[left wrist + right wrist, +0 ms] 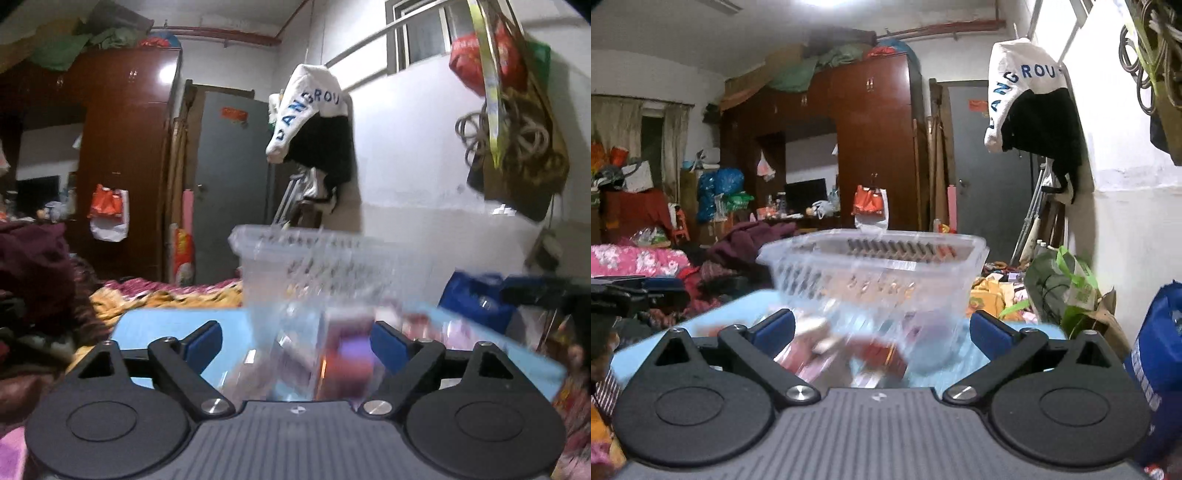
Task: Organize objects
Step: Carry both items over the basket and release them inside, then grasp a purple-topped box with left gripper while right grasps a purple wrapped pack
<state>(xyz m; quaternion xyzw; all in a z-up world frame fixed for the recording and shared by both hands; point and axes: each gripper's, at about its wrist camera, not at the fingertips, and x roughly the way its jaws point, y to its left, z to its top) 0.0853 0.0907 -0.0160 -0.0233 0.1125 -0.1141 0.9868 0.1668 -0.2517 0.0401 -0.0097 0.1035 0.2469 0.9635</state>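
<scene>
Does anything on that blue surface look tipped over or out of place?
The clear slotted basket looks tilted rather than level on the blue surface. It is blurred, so I cannot tell if it is resting there. Blurred small items lie scattered in front, outside it.

A clear slotted plastic basket (pixel 875 269) stands upright on a light blue surface (pixel 166 325). In front of it lie blurred small items (pixel 871 350), red, pink and purple, too smeared to identify.
</scene>
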